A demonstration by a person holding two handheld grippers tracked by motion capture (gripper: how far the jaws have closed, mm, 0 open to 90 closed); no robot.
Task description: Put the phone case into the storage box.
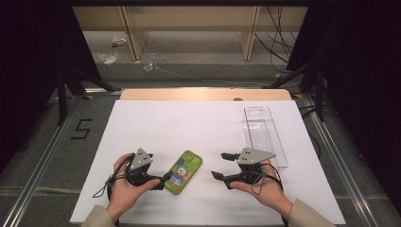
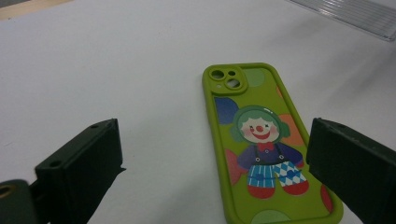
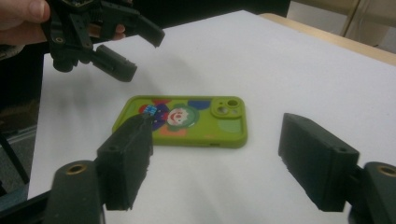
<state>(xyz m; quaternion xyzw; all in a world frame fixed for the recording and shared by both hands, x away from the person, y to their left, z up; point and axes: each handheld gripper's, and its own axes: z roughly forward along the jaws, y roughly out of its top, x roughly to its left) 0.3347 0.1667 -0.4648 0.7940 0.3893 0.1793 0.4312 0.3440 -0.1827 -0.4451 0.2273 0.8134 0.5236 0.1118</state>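
A green phone case (image 1: 184, 172) printed with a clown lies flat, picture side up, on the white sheet (image 1: 189, 123) between the two hands. My left gripper (image 1: 158, 172) points at its near left end, jaws wide apart; in the left gripper view the case (image 2: 261, 140) lies ahead, close to the right jaw, and the left gripper (image 2: 212, 135) stands open with no pad pressing on it. My right gripper (image 1: 221, 165) stands open a little to the right of the case, nothing between its jaws. From the right gripper (image 3: 215, 126) the case (image 3: 187, 120) lies ahead, and the left gripper (image 3: 144, 55) hovers beyond it.
A clear plastic tray (image 1: 264, 135) lies at the right rear of the sheet, behind the right hand. A wooden table edge (image 1: 203, 94) runs along the far side. Dark stands and cables sit on the floor beyond.
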